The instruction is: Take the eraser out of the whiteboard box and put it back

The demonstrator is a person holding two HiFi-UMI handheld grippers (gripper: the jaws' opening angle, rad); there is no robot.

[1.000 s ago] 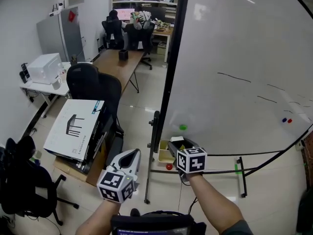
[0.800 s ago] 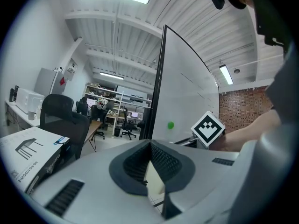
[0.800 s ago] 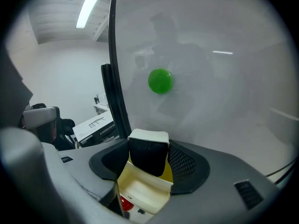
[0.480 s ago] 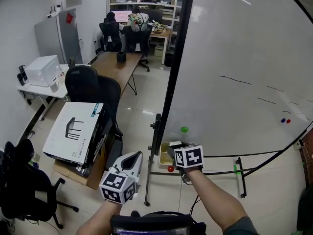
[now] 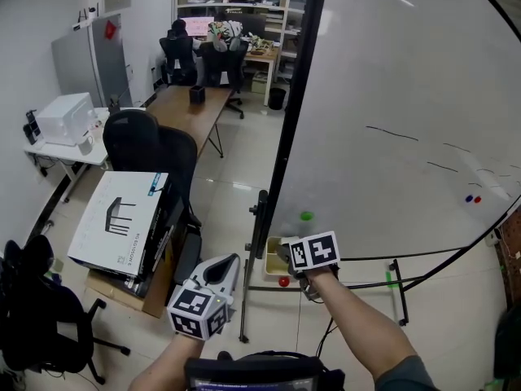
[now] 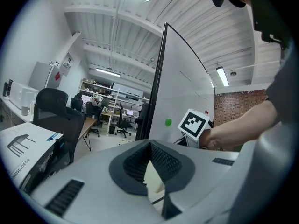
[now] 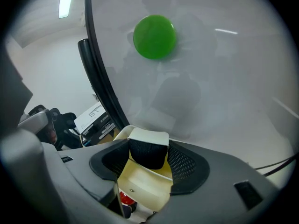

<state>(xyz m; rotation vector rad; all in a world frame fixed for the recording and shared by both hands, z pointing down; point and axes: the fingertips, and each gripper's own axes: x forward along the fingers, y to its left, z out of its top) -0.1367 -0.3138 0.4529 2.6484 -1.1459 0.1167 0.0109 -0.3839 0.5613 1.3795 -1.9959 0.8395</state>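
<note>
My right gripper [image 7: 148,154] is shut on the eraser [image 7: 148,146], a white block with a black felt face, held just above the cream whiteboard box [image 7: 140,185]. In the head view the right gripper [image 5: 291,252] sits at the lower left corner of the whiteboard [image 5: 391,96], over the box [image 5: 271,257]; its marker cube hides the eraser there. My left gripper [image 5: 226,262] hangs lower left, away from the box, its jaws shut with nothing between them. In its own view the left gripper [image 6: 150,146] points toward the board's edge.
A green magnet [image 7: 154,37] sticks to the board just above the right gripper. A red round thing [image 5: 283,282] lies below the box. The black board frame post [image 5: 281,177] stands left of it. A large flat carton [image 5: 122,218] and office chairs [image 5: 155,141] are at left.
The right gripper has risen a little and shifted slightly left along the board's bottom edge. The left gripper has stayed about where it was.
</note>
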